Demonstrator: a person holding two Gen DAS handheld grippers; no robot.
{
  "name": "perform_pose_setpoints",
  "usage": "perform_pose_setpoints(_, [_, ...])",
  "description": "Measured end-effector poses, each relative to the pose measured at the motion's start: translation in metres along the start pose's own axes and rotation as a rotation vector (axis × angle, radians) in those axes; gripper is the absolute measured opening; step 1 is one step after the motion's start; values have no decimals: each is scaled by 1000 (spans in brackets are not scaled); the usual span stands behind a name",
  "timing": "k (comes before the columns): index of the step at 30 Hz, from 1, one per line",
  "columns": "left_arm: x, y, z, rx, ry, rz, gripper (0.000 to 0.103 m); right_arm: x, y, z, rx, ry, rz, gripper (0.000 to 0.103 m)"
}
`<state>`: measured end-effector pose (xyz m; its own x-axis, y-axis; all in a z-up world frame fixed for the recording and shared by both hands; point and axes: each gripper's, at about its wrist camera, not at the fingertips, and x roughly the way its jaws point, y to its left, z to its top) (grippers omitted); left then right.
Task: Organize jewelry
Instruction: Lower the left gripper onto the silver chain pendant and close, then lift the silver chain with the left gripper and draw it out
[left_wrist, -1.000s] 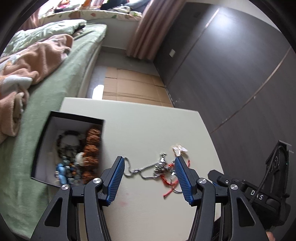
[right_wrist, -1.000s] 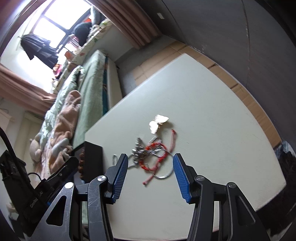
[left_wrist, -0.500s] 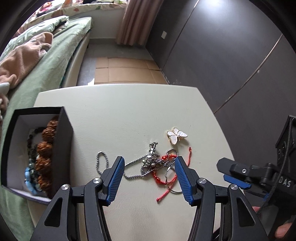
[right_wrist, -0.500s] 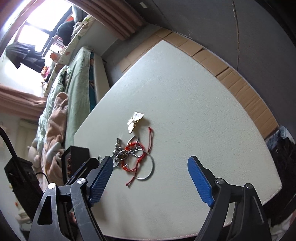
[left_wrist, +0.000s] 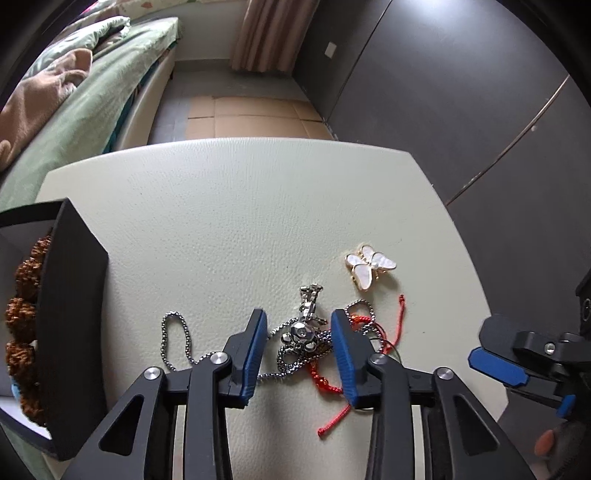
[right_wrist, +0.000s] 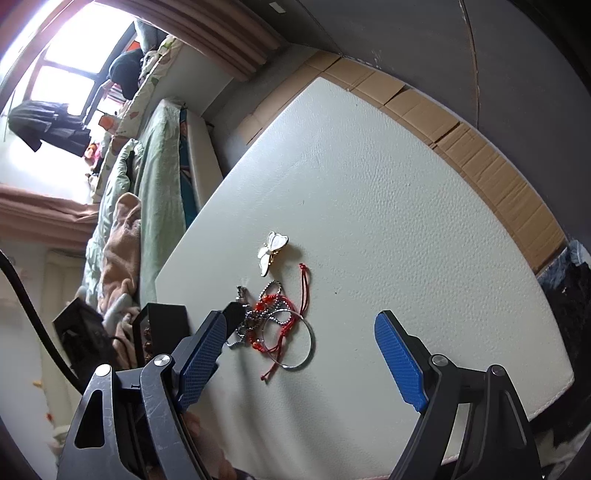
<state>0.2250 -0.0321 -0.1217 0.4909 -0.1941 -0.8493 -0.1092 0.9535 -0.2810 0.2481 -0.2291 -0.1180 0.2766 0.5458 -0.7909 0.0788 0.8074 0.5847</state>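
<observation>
Silver chain (left_wrist: 301, 338) lies between the left tool's (left_wrist: 298, 356) parted, half-closed fingers.

Left gripper (left_wrist: 298, 345) jaws straddle the silver chain's pendant (left_wrist: 302, 334); butterfly brooch (left_wrist: 369, 266) lies just beyond.

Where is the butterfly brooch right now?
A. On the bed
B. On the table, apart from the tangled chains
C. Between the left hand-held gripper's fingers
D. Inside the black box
B: the brooch lies alone on the table, beyond the tangle.
</observation>
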Motion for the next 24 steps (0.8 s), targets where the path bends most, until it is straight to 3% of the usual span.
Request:
perform_pose_setpoints(7, [3,-11,-2,73,-16,28,17,-1,0,-1,-2,1,-7,83])
perform_pose_setpoints(11, [0,-11,-5,70,-2,31,15,0,4,-4,-19,4,-15,83])
perform_pose_setpoints(18, [-38,-4,0,43,-90,-21,15,2,21,-12,-93,-2,-3,82])
perform_pose_setpoints(19, [-44,-1,0,38,-100,-30,15,3,25,-14,-107,-6,-2,80])
perform_pose_setpoints(23, [-59,7,2,17,-132,-29,15,9,34,-19,-154,5,14,54])
perform_pose_setpoints(24, [-62,10,4,8,-141,-31,15,11,36,-21,-158,10,21,51])
